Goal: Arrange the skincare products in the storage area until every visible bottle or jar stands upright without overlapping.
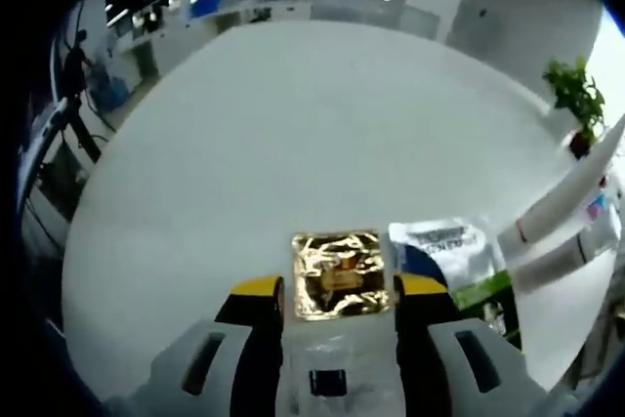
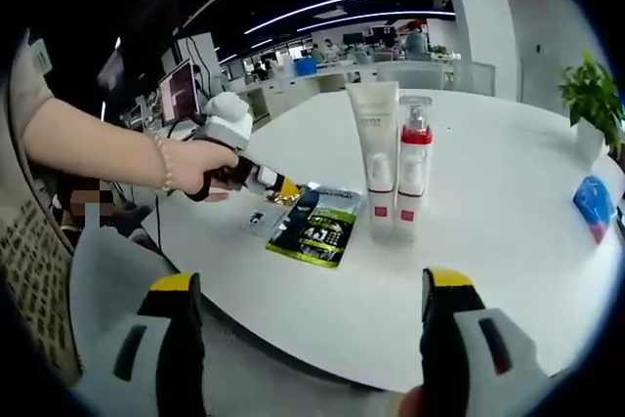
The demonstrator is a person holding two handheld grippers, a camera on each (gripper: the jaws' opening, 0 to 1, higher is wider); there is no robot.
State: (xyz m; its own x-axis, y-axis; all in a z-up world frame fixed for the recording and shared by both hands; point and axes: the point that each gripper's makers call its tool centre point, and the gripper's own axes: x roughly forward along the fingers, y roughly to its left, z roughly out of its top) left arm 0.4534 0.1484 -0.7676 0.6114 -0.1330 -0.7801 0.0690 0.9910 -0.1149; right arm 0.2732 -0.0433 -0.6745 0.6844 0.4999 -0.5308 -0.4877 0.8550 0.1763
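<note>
My left gripper (image 1: pixel 339 292) is shut on a square gold foil sachet (image 1: pixel 337 273), which fills the gap between its yellow-tipped jaws. In the right gripper view a hand holds that left gripper (image 2: pixel 278 186) low over the white round table (image 2: pixel 488 271), gold sachet (image 2: pixel 286 192) at its tips. A white tube (image 2: pixel 373 153) and a clear bottle with a red collar (image 2: pixel 413 158) stand upright side by side mid-table. The same two (image 1: pixel 562 207) lean in at the right of the left gripper view. My right gripper (image 2: pixel 312 282) is open, off the table's near edge, holding nothing.
A green-and-black packet (image 2: pixel 317 227) lies flat left of the tube, and shows as a white, blue and green packet (image 1: pixel 451 249) beside the sachet. A small clear sachet (image 2: pixel 258 219) lies under the left gripper. A blue object (image 2: pixel 593 207) and a potted plant (image 2: pixel 591 95) sit far right.
</note>
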